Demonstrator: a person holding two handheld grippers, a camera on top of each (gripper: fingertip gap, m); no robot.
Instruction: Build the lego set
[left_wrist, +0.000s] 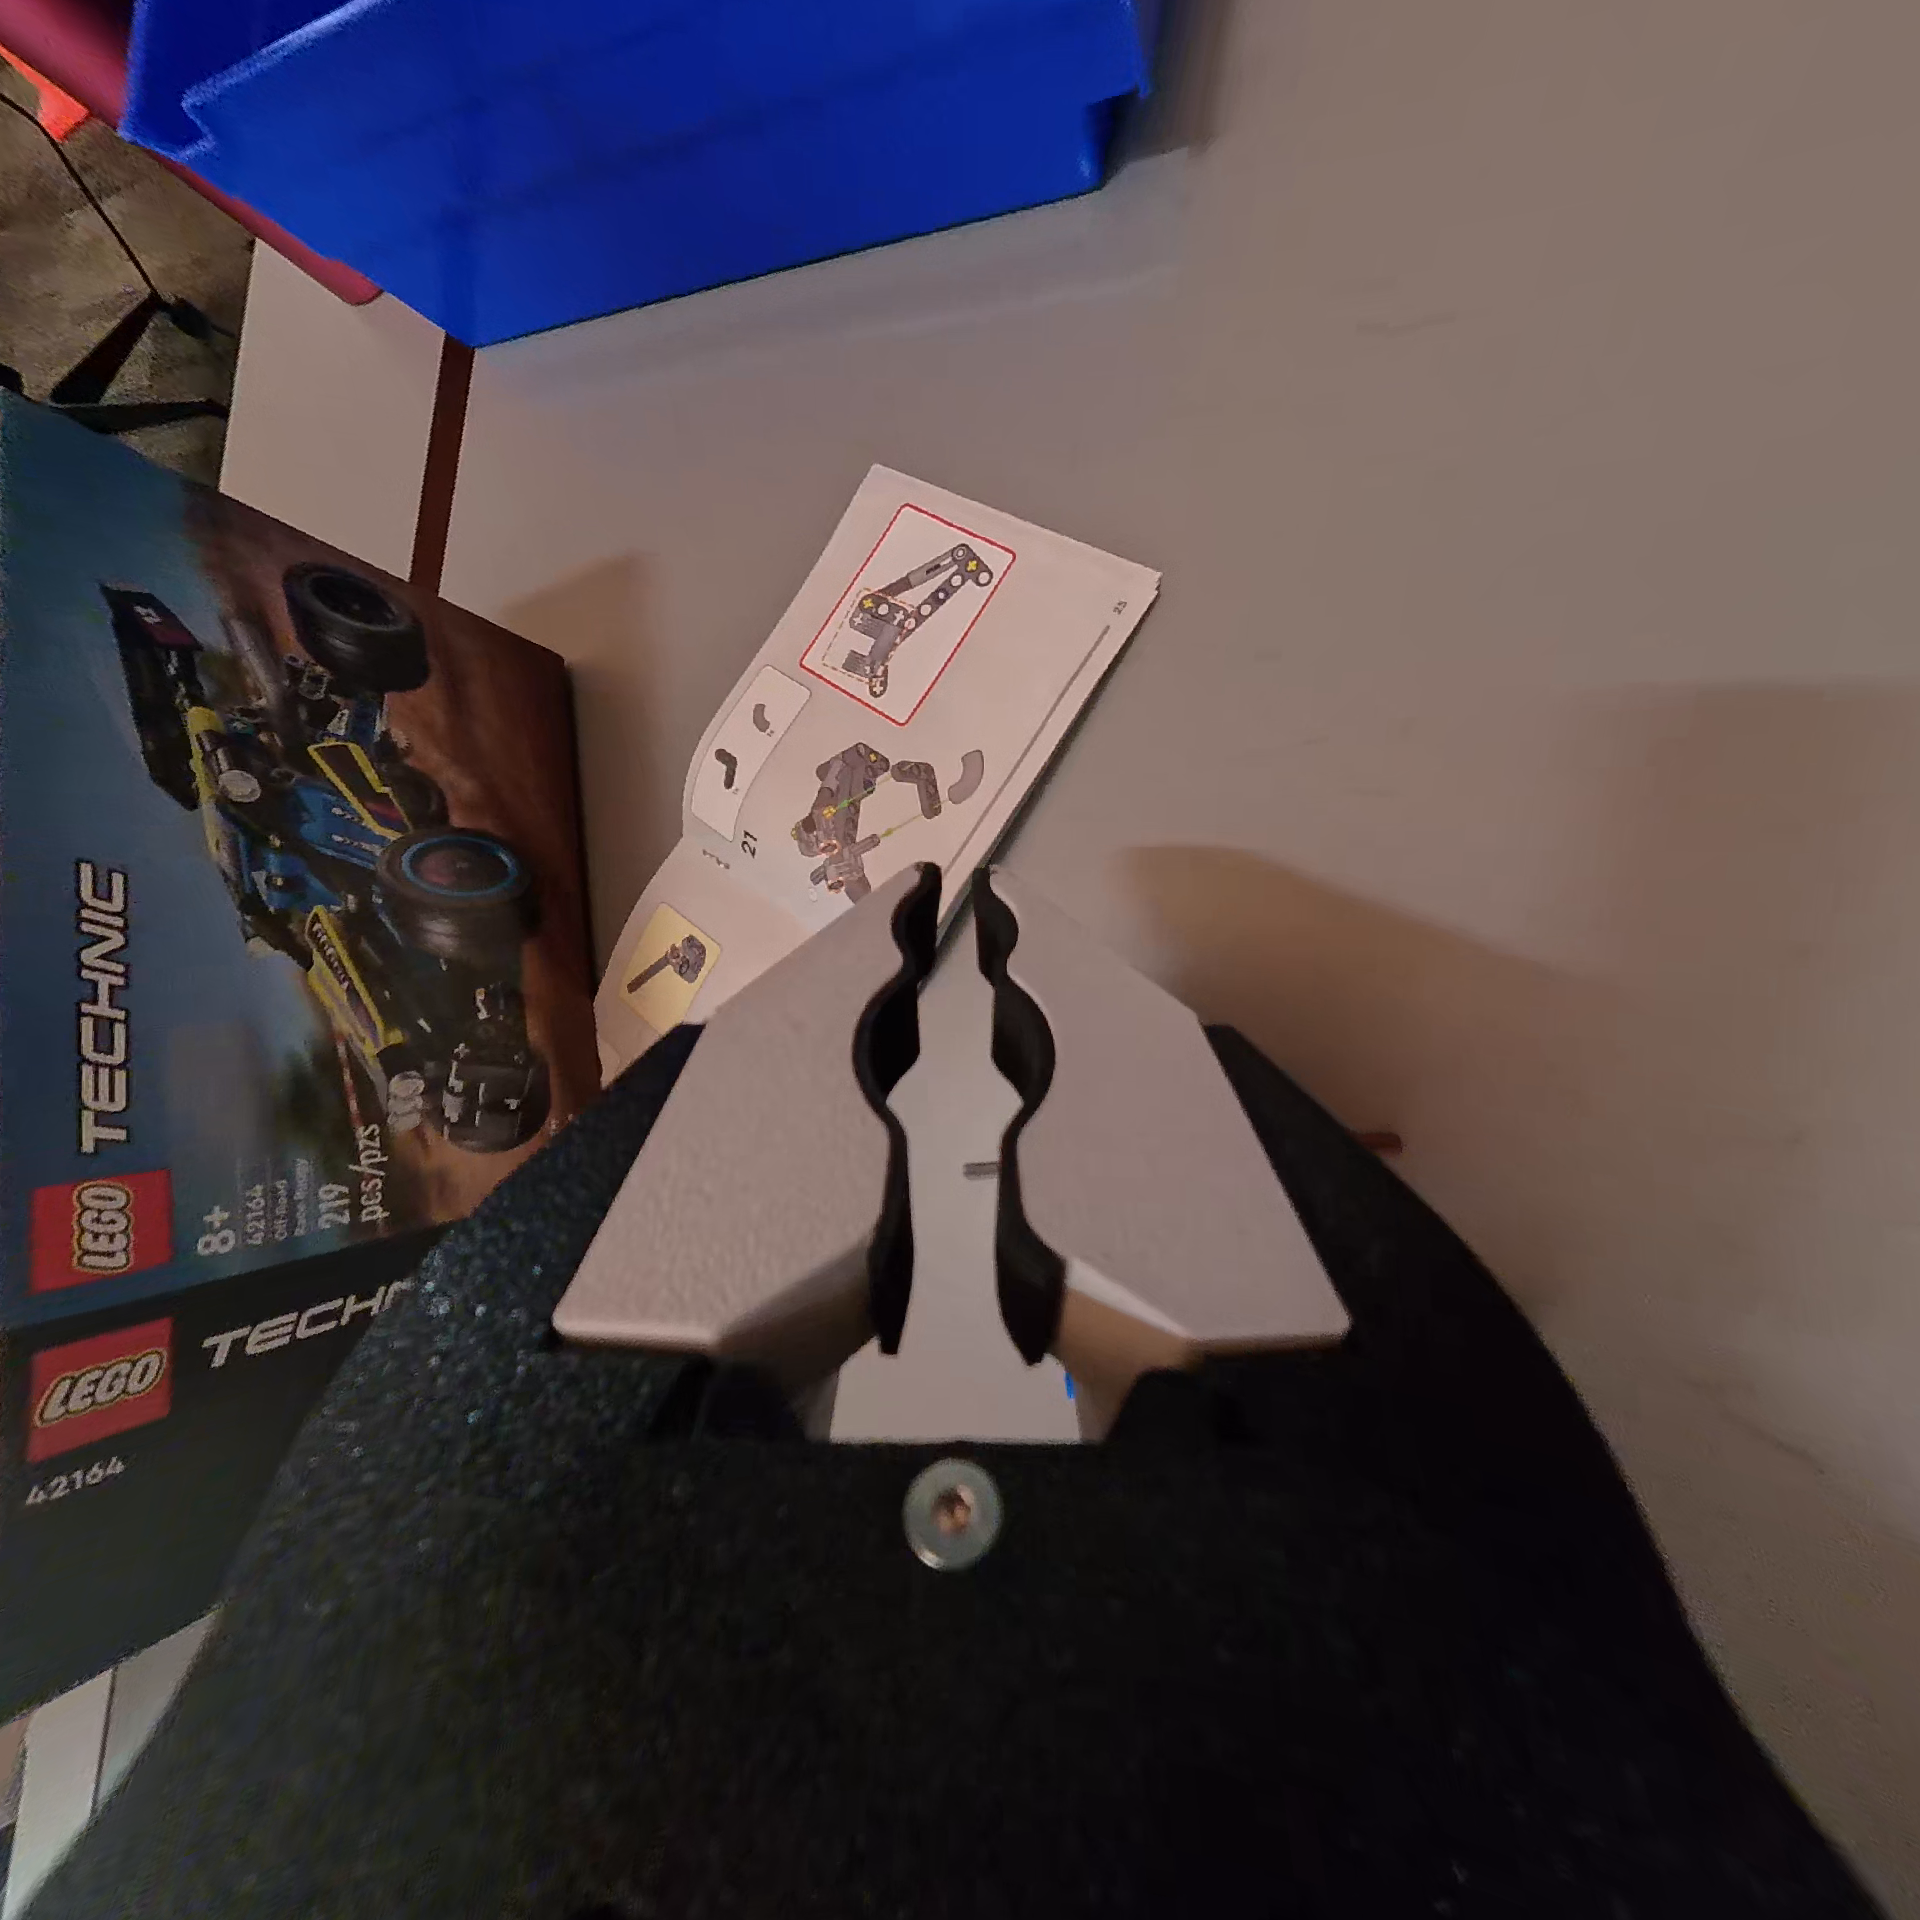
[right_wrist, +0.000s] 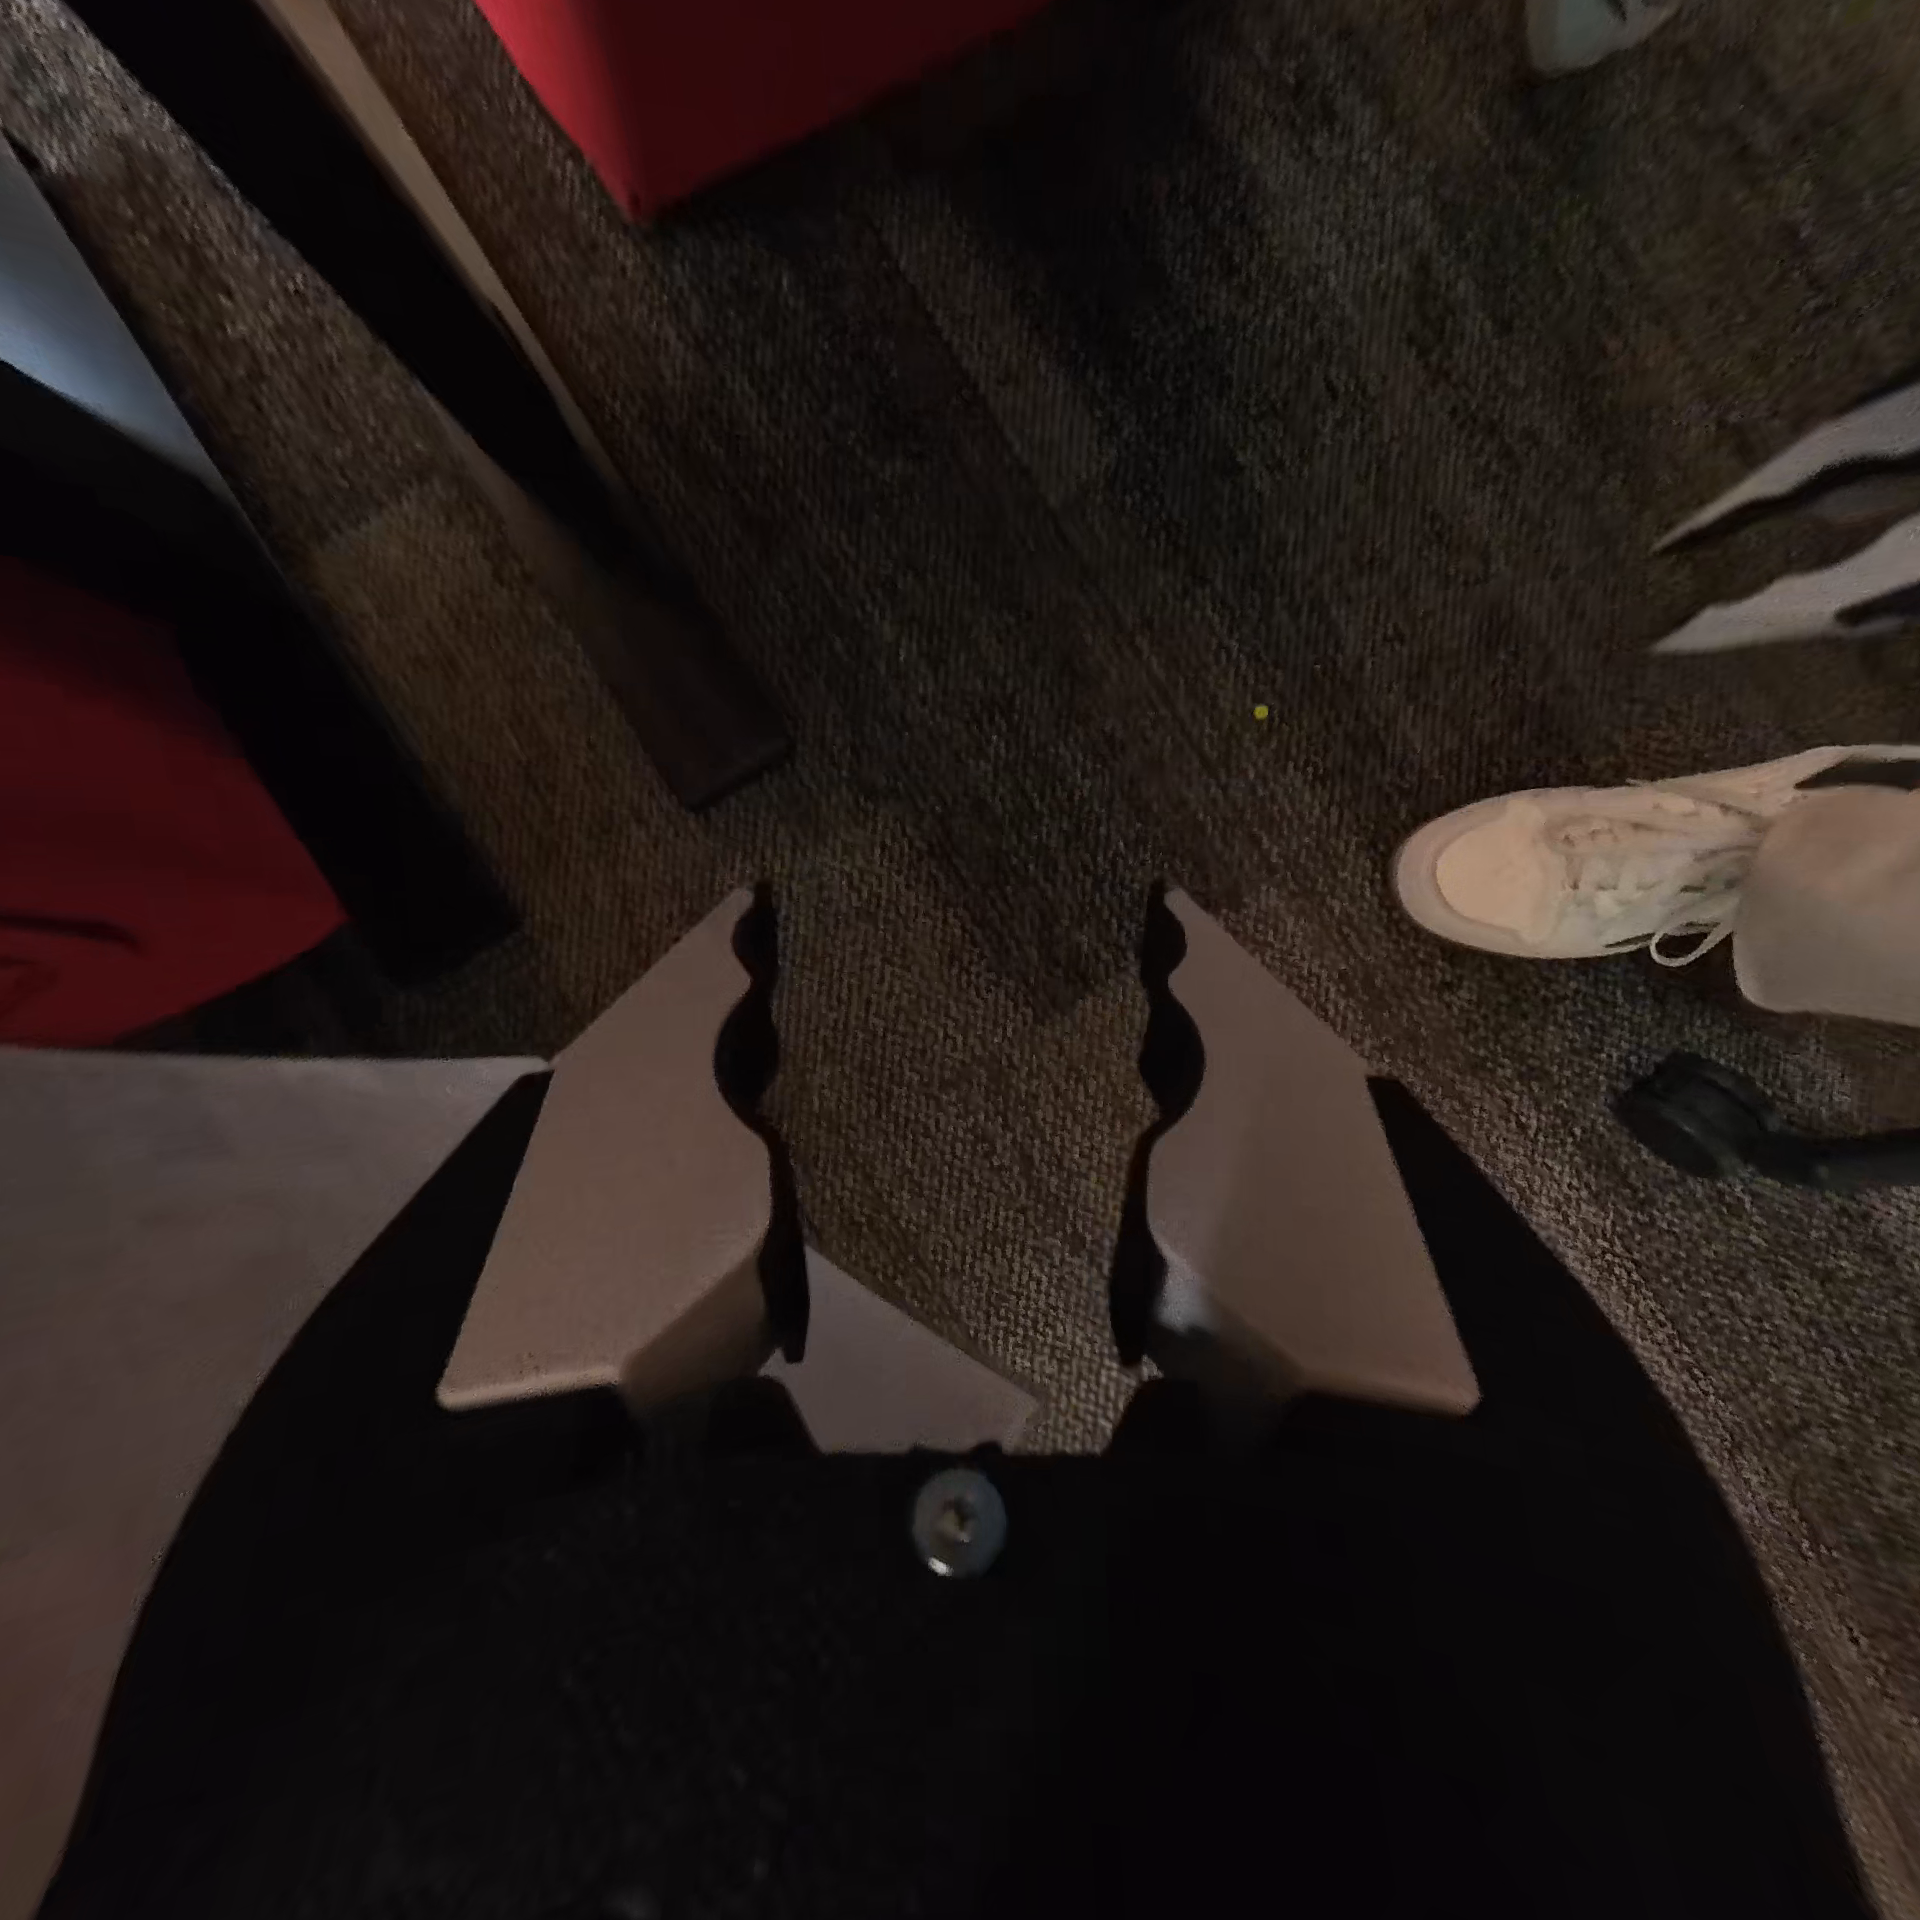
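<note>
Two grippers, two totally different views.

Left wrist view, going left to right: toy building-set box (left_wrist: 260, 883) filling the left edge, car picture facing up. Just right of that, an open instruction booklet (left_wrist: 883, 707) flat on the pale table (left_wrist: 1507, 520), long axis running diagonally from lower left to upper right. Blue bin (left_wrist: 644, 156) across the top. Left gripper (left_wrist: 958, 883) at centre, jaws pressed nearly together, only a sliver of daylight at the tips and nothing pinched. Booklet right ahead of the tips and mostly to their left, its lower-right edge passing under them; touching the page or just hovering, can't tell. Bare table off to the right.

Right wrist view, same order: red shapes (right_wrist: 135, 810) and a corner of table (right_wrist: 208, 1195) at the left. Right gripper (right_wrist: 961, 914) in the middle, jaws spread wide over dark carpet (right_wrist: 987, 520), nothing at all between the fingers. Tiny yellow speck (right_wrist: 1260, 713) on the carpet up and to the right, then a pale sneaker (right_wrist: 1558, 873) at the right edge. No booklet or box anywhere here, so left gripper clearly the closer one to those.
</note>
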